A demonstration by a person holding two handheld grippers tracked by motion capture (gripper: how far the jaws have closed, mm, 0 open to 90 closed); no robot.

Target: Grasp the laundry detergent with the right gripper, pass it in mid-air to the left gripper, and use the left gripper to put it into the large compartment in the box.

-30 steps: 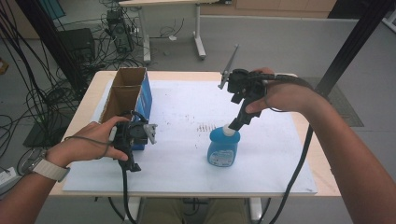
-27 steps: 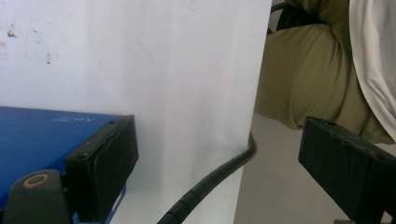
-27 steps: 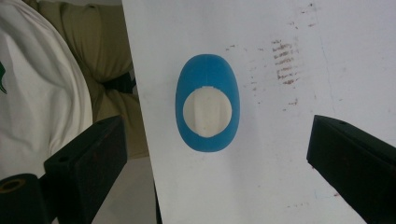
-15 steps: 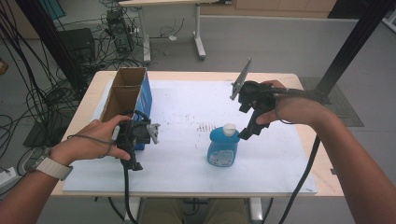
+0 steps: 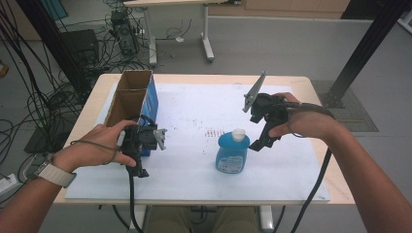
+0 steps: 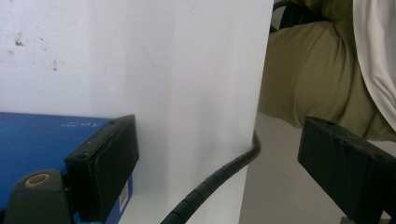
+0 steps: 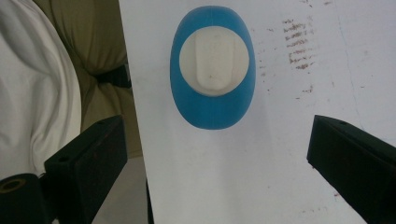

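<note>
A blue bottle (image 5: 232,153) with a white cap (image 5: 238,134) stands upright on the white sheet (image 5: 194,107). Just right of the cap my right gripper (image 5: 257,144) points down, open, with nothing in it. From above in the right gripper view, the bottle (image 7: 212,100) and its cap (image 7: 214,58) lie beyond my right gripper (image 7: 215,177), whose jaws stand wide apart. My left gripper (image 5: 139,164) rests at the near end of the blue-sided cardboard box (image 5: 133,99). In its own view the left gripper (image 6: 215,177) is open, with one jaw beside the box (image 6: 37,140).
The left gripper's cable (image 6: 219,175) runs between its jaws along the sheet's front edge, with the person's trousers (image 6: 308,70) beyond. Brown marks (image 5: 214,132) dot the sheet's middle. The table's front edge (image 5: 194,203) is near both forearms.
My right gripper has moved from over the bottle's cap to the right and down, and now hangs beside the bottle. The bottle and the left hand have stayed put.
</note>
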